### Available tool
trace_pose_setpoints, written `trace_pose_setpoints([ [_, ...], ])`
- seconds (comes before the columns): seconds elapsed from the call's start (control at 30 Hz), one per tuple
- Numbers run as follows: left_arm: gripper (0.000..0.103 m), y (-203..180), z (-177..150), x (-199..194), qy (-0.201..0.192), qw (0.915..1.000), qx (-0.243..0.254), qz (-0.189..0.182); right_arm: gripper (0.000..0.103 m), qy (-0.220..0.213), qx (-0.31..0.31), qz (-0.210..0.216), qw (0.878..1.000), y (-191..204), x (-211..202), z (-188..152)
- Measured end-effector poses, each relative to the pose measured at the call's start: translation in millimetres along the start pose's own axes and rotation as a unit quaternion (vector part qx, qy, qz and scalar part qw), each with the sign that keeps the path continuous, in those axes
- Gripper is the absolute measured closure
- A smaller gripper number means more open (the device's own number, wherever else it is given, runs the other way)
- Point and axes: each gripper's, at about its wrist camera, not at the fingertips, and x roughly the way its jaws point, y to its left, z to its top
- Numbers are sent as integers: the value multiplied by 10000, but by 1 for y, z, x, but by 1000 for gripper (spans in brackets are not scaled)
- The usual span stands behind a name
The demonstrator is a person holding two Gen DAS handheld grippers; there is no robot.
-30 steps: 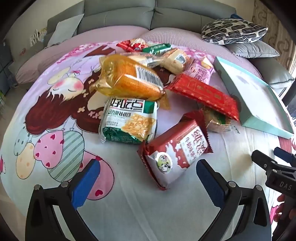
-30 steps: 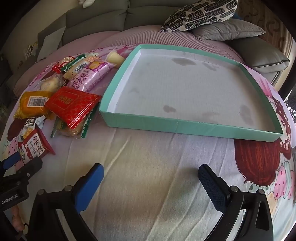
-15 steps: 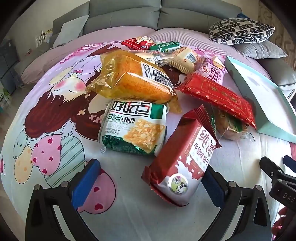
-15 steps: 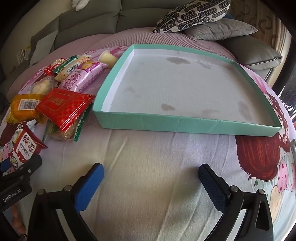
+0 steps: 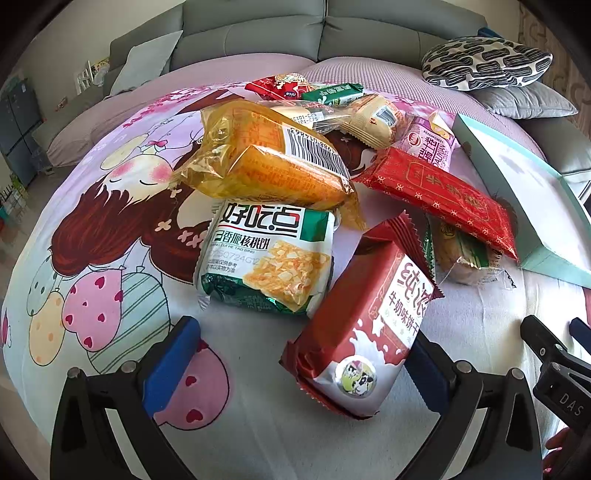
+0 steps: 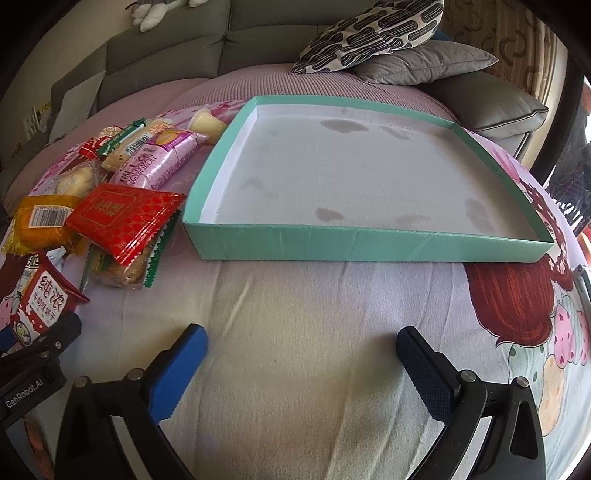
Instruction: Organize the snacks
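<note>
A heap of crinkly foil and plastic snack packs lies on a cartoon-printed bedsheet [image 5: 110,236], soft cotton with shallow creases, showing a red-haired girl and pastel hearts. The sheet covers a round bed with a ribbed lilac cover, backed by a grey padded headboard [image 5: 314,33]. A black-and-white patterned pillow [image 5: 487,61] sits on a plain grey one behind the tray.

The tray [image 6: 369,249] is a shallow square cardboard box, mint green outside and white inside, its floor marked by a few greyish stains. Nothing lies in it. All the snacks lie to the left of the tray, none touching its inside.

Nearest the left gripper [image 5: 299,365] is a dark red biscuit pack [image 5: 362,321], glossy, pillow-shaped with saw-toothed end seams, white milk splash and a small round cow sticker at its near end. It lies tilted between the gripper's blue-padded fingers [image 5: 173,362], close against the right one and well clear of the left; the jaws stand wide apart and grip nothing.

Left of that pack is a white-and-green cookie bag [image 5: 269,258]. Behind it a translucent yellow wrapper [image 5: 266,166] with a barcode rests partly on top. A flat red patterned packet [image 5: 443,195] lies closest to the tray, over a clear-wrapped cake [image 5: 465,254]. A pink roll pack [image 6: 162,162] lies farther back.

The right gripper [image 6: 301,365] hovers over bare sheet in front of the tray, fingers spread, empty.
</note>
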Motion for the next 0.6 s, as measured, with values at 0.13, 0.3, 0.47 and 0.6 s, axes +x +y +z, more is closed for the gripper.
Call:
trace_pose_setpoints([
  [0.13,0,0,3,-2,11,10000,6,-1,0,-48,-40,37,10000,-4,-1,-1],
  [0.3,0,-1,4,-2,22,10000,6,5,0,-91,-39,74,9999,-7,0,-2],
  [0.47,0,-2,5,-2,26,10000,4,9,0,-105,-30,74,9999,-7,0,-1],
  [0.6,0,-3,5,-2,29,10000,2,15,0,-152,-10,49,9999,-5,0,-3],
])
